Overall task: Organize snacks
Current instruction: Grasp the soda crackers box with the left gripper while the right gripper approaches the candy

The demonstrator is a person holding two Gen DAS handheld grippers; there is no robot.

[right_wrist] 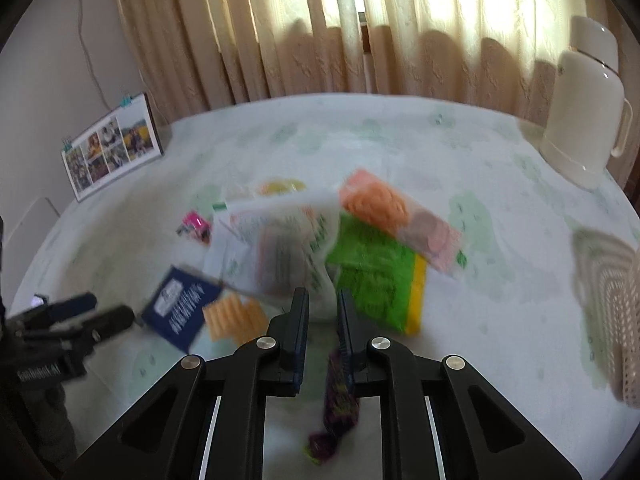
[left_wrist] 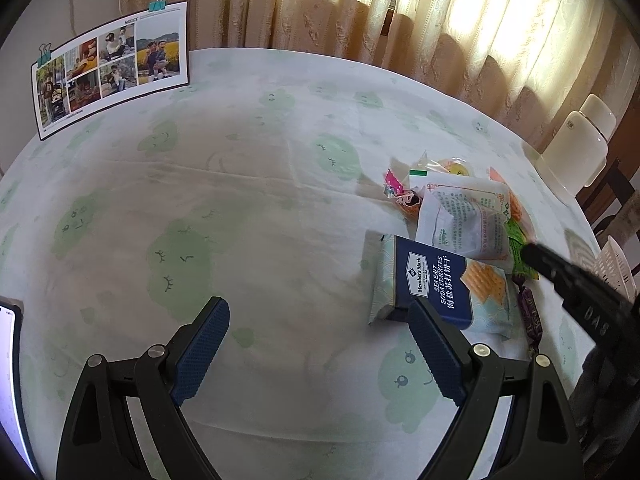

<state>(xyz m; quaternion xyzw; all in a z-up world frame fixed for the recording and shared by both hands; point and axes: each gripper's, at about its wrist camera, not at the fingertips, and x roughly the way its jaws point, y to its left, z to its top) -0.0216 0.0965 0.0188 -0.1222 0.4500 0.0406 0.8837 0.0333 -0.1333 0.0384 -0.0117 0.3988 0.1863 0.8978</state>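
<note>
Left wrist view: the left gripper [left_wrist: 320, 344] hangs over the cloud-print tablecloth [left_wrist: 224, 208] with its blue-padded fingers [left_wrist: 202, 350] spread wide and nothing between them. The snack pile sits at two to three o'clock. Nearest is the Member's Mark sea salt soda crackers pack [left_wrist: 434, 290], its lower edge just behind the right-hand finger tip. Beyond it lies a white printed pouch [left_wrist: 464, 212], with a small pink candy [left_wrist: 394, 184] at its left and a green packet [left_wrist: 520, 248] at its right. A purple wrapped candy [left_wrist: 530, 312] lies at three o'clock, beside the right gripper [left_wrist: 532, 254] reaching in from that side. A photo calendar [left_wrist: 114, 68] stands at ten o'clock, a white thermos [left_wrist: 580, 140] at two, and a white perforated basket [left_wrist: 612, 268] peeks in at three.

Right wrist view, blurred: the right gripper's fingers stand nearly closed with a narrow gap, hovering above the pile; whether they pinch the purple candy, seen at six o'clock beneath them, I cannot tell. The green packet, an orange snack bag [right_wrist: 396, 216] and the white pouch fan out from twelve to one o'clock.

Risk: the blur suggests fast motion, so narrow fingers could sweep the loose pile and scatter light packets, or slip off slick wrappers; the two grippers are also close enough to collide.
</note>
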